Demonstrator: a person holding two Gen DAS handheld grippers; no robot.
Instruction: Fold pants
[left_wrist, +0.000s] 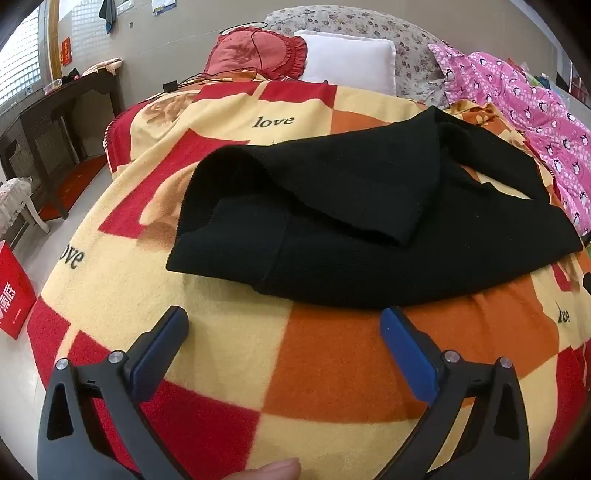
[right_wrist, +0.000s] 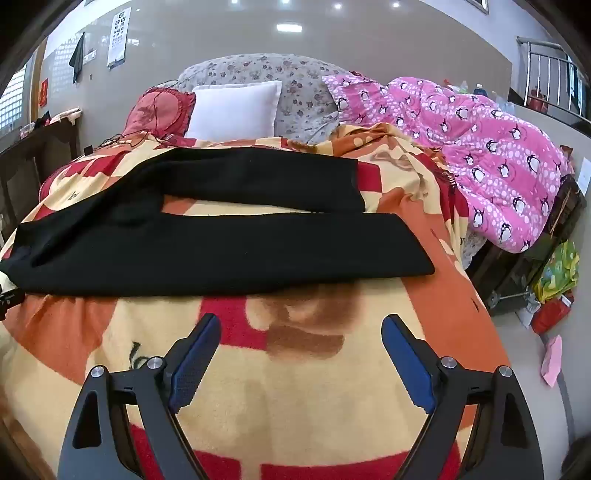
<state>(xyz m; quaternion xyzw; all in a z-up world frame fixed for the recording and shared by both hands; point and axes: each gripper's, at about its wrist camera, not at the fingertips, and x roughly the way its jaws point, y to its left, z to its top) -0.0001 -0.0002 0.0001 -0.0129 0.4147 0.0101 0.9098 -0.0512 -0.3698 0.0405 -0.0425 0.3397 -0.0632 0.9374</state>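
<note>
Black knit pants (left_wrist: 369, 221) lie on a checked red, orange and cream blanket (left_wrist: 229, 350) on a bed. In the left wrist view I see the waist end, with one part folded over on top. In the right wrist view the pants (right_wrist: 221, 251) show two legs stretched to the right, the near leg ending at a cuff (right_wrist: 413, 251), the far leg (right_wrist: 277, 181) lying behind it. My left gripper (left_wrist: 284, 321) is open and empty, just short of the pants' near edge. My right gripper (right_wrist: 301, 328) is open and empty, a little short of the near leg.
A white pillow (right_wrist: 232, 110), a red cushion (right_wrist: 159, 110) and a floral cover (right_wrist: 295, 85) lie at the bed's head. A pink penguin quilt (right_wrist: 498, 155) lies along the right side. A dark wooden table (left_wrist: 62, 110) stands left. Bags (right_wrist: 554, 280) sit on the floor at right.
</note>
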